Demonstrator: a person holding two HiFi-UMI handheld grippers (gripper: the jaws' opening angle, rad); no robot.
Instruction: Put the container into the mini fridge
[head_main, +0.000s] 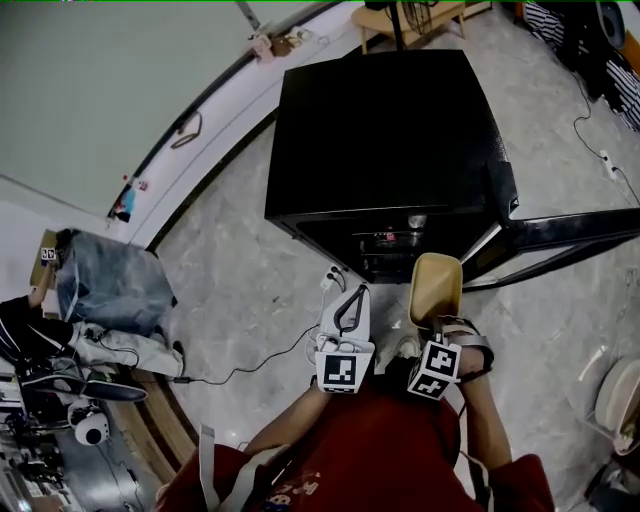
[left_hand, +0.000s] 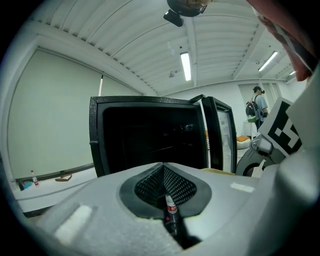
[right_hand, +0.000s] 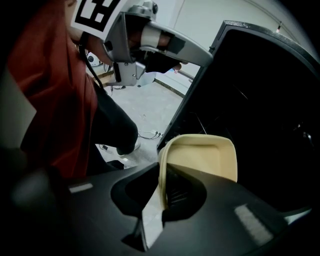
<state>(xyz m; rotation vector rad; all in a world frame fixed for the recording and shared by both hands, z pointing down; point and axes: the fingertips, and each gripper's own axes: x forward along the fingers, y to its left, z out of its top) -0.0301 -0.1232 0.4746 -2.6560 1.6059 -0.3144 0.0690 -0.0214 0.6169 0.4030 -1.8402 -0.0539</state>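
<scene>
The black mini fridge (head_main: 385, 130) stands on the floor in front of me, its door (head_main: 570, 235) swung open to the right. My right gripper (head_main: 438, 322) is shut on the near rim of a cream plastic container (head_main: 437, 285), held just before the dark fridge opening. In the right gripper view the container (right_hand: 202, 157) tilts toward the fridge interior (right_hand: 260, 100), its wall pinched at my right gripper (right_hand: 162, 187). My left gripper (head_main: 347, 300) hangs beside it, pointing at the fridge (left_hand: 150, 135). In its own view my left gripper (left_hand: 164, 172) has its jaws closed with nothing between them.
A heap of clothes and bags (head_main: 110, 280) lies at the left. A cable (head_main: 250, 365) runs across the marble floor to a plug (head_main: 333, 278) near the fridge's corner. A wooden bench (head_main: 405, 20) stands behind the fridge. A person (left_hand: 257, 107) stands far off.
</scene>
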